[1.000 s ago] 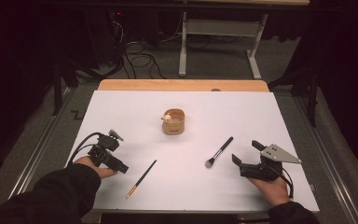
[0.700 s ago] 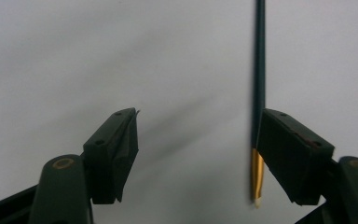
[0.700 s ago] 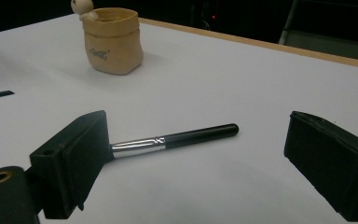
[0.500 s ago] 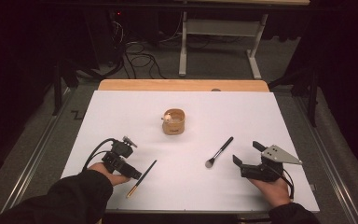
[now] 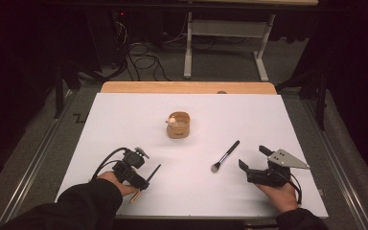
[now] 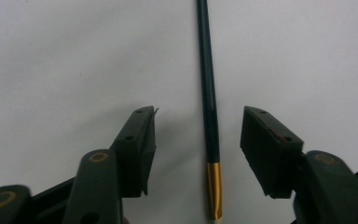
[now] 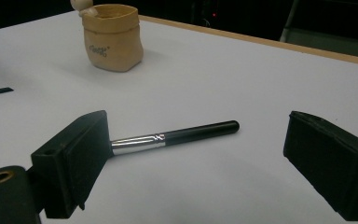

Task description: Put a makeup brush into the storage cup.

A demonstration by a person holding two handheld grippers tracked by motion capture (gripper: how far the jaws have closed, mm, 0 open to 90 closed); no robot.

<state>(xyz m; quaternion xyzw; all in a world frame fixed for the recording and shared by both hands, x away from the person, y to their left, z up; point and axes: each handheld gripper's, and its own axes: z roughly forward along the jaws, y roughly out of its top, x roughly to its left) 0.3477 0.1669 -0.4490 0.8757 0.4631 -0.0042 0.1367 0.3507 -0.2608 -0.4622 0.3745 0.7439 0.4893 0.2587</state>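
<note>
A thin brush point(image 6: 209, 107) with a dark green handle and a gold ferrule lies on the white table sheet point(image 5: 124, 120). My left gripper point(image 6: 200, 113) straddles it; the jaws have just been closing, and gaps remain on both sides of the handle. In the high view the left gripper point(image 5: 143, 181) sits over the thin brush point(image 5: 154, 170) at the front left. My right gripper point(image 7: 198, 117) stands open, with a black makeup brush point(image 7: 191, 133) with a silver ferrule lying on the sheet beyond its jaws. From above, the right gripper point(image 5: 252, 158) rests just right of that makeup brush point(image 5: 226, 154).
A small tan pouch point(image 5: 178, 125) with something pale sticking out stands mid-table; it is the tan pouch point(image 7: 113, 37) far left in the right gripper view. A wooden edge point(image 5: 187, 87) borders the sheet at the back. Cables and a metal stand lie on the floor behind.
My left gripper has moved right, onto the thin brush, and its jaws now stand narrower around the handle. The right gripper and both brushes have stayed put.
</note>
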